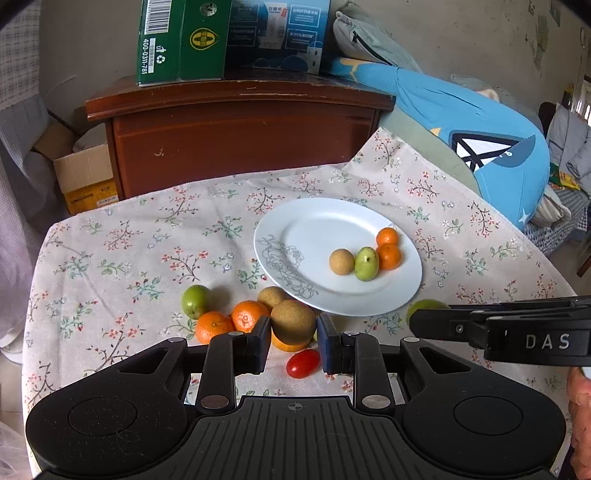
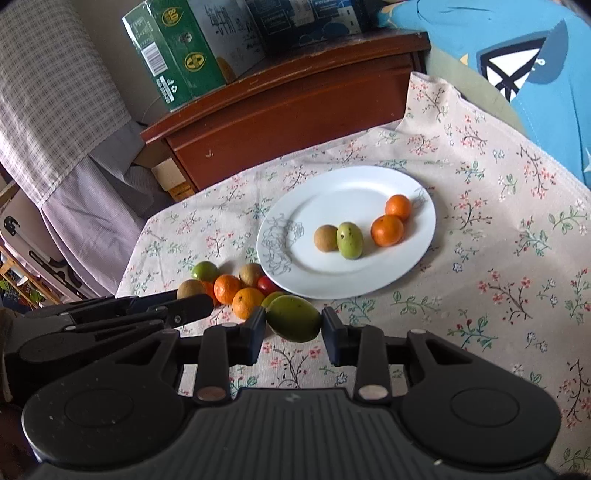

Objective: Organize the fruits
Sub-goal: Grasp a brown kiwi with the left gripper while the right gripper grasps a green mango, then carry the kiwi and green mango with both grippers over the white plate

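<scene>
Left gripper (image 1: 294, 341) clamped on brown fruit (image 1: 293, 322), right gripper (image 2: 293, 331) on green fruit (image 2: 293, 318); light, round, bruisable, best pinched gently mid-body

A brown wooden cabinet (image 1: 240, 136) stands at 12 o'clock, behind the flowery tablecloth (image 1: 110, 258). A green box (image 1: 181, 40) and a dark blue box (image 1: 277, 33) sit on top. A big blue cushion (image 1: 480, 140) lies at 2 o'clock. An open cardboard box (image 1: 83, 173) sits at 10 o'clock.
</scene>
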